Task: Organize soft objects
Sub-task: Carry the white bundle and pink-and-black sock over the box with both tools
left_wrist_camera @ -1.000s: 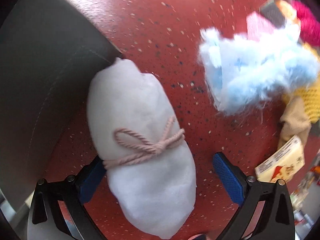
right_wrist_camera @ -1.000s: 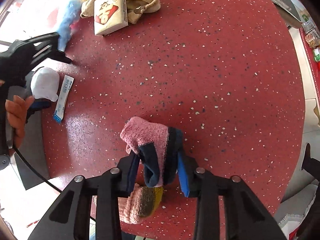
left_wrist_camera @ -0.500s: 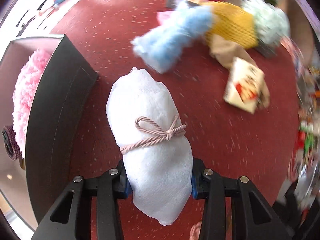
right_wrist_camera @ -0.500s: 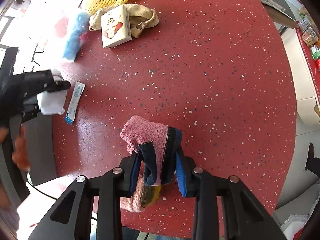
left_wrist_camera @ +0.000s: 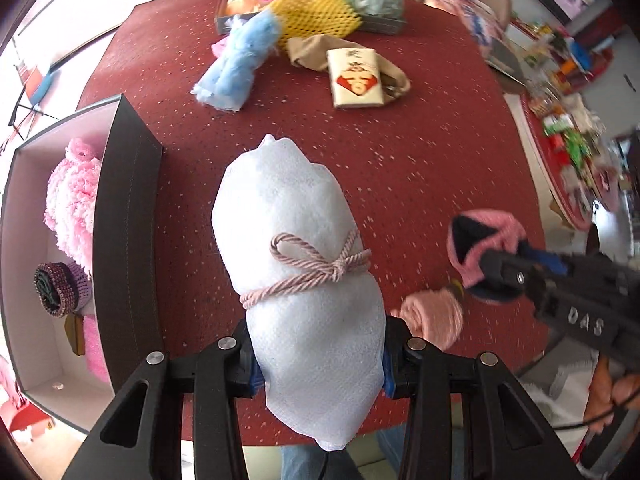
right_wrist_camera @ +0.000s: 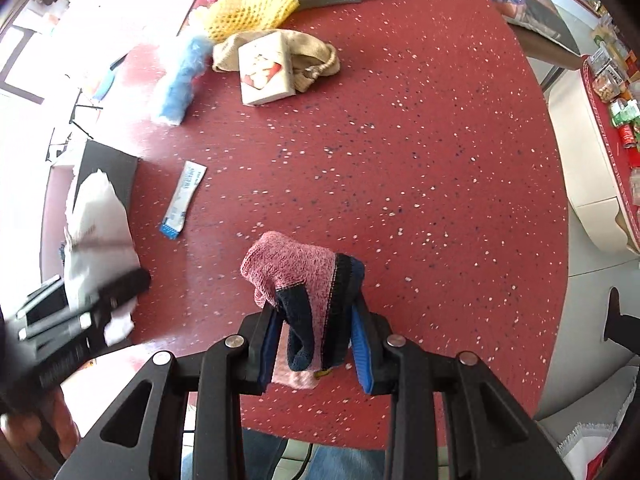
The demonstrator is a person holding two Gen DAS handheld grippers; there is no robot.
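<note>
Left tongs (left_wrist_camera: pixel 318 364): closed on the lower part of a white padded bundle (left_wrist_camera: pixel 298 280) tied with pink cord, held above the red table (left_wrist_camera: pixel 420 168), beside the dark box (left_wrist_camera: pixel 128 220) holding pink fluffy items. Right tongs (right_wrist_camera: pixel 316 344): closed on a folded pink-and-navy sock (right_wrist_camera: pixel 308 280), held above the table's near edge. A blue-and-white sachet (right_wrist_camera: pixel 183 200) lies on the table between the two.

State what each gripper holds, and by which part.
Left gripper clamps the white bundle near its lower end, below the cord. Right gripper clamps the pink-navy sock at its folded middle.
</note>
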